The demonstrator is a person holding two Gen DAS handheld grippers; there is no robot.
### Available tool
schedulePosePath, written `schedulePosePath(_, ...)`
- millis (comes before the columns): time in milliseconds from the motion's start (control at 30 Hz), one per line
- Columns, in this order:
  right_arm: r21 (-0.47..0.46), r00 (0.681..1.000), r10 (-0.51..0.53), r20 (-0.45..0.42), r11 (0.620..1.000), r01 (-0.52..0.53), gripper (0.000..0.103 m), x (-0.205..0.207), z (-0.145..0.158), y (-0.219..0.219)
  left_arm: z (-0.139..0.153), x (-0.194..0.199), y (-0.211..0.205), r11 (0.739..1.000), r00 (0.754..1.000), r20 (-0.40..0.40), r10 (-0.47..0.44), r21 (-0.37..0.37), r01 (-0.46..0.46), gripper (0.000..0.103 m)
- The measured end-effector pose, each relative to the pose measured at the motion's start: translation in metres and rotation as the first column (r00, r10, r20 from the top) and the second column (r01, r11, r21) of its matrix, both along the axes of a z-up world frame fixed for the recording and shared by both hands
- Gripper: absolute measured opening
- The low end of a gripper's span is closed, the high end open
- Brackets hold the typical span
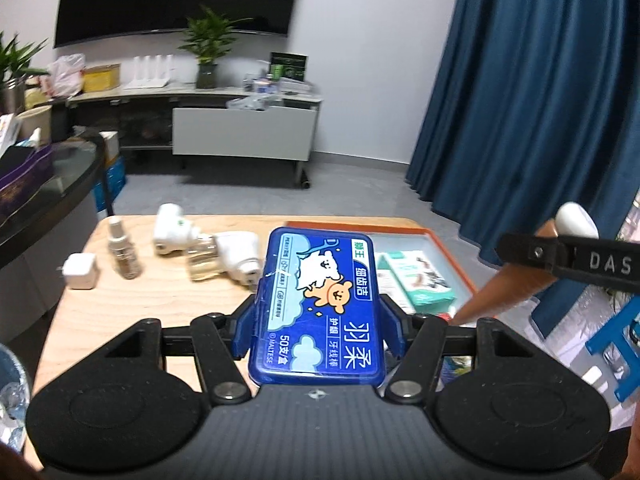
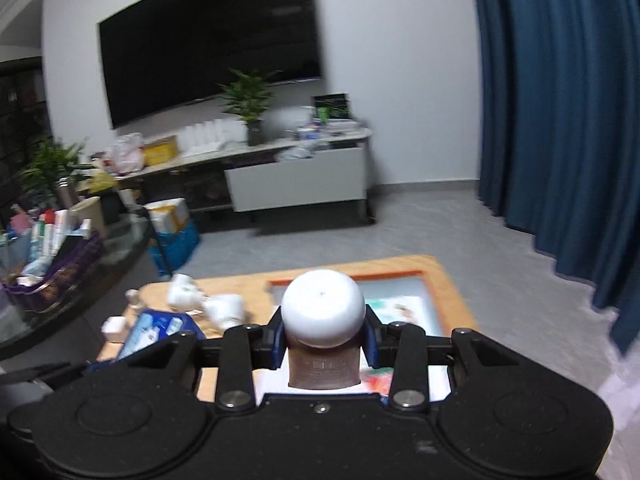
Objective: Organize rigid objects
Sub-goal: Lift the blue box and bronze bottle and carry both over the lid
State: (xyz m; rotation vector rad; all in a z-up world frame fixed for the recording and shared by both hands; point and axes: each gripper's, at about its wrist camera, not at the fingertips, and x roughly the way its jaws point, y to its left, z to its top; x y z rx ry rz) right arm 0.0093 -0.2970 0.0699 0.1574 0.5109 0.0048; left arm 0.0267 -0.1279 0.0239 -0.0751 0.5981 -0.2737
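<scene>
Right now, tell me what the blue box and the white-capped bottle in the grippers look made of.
Blue box: likely hard glossy plastic; it has a moulded rim and printed lid. White-capped bottle: smooth matte cap, probably plastic; brown body may be tinted plastic or glass, blur leaves that open.

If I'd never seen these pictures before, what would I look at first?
Probably the bright blue box with cartoon animals, clamped between the left gripper's fingers right in the middle of the left view. Next, the brown bottle with a round white cap, pinched in the right gripper above the wooden table. Behind both hang the big blue curtains.
</scene>
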Motion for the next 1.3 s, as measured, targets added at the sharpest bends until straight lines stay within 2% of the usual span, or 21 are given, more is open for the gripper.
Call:
schedulePosePath(467,0.029,0.998,-0.047,-0.048,0.998,0.048,0.045,-0.038,-0.021,-0.044,-0.012,-0.018,-0.03,0.999,0.999,-0.009,-0.035,0.032,0.035,0.063)
schedulePosePath(733,0.034,0.997,-0.055,-0.056,0.998,0.057,0.045,-0.044,-0.026,-0.048,-0.011,-0.029,-0.037,0.998,1.0,-0.008,-0.017,0.063,0.017,0.063)
schedulePosePath(1300,0.012,0.997,-0.039,-0.071,0.999,0.04,0.045,-0.045,-0.025,-0.045,-0.011,-0.037,-0.037,0.998,1.0,-0.007,-0.011,0.058,0.011,0.063)
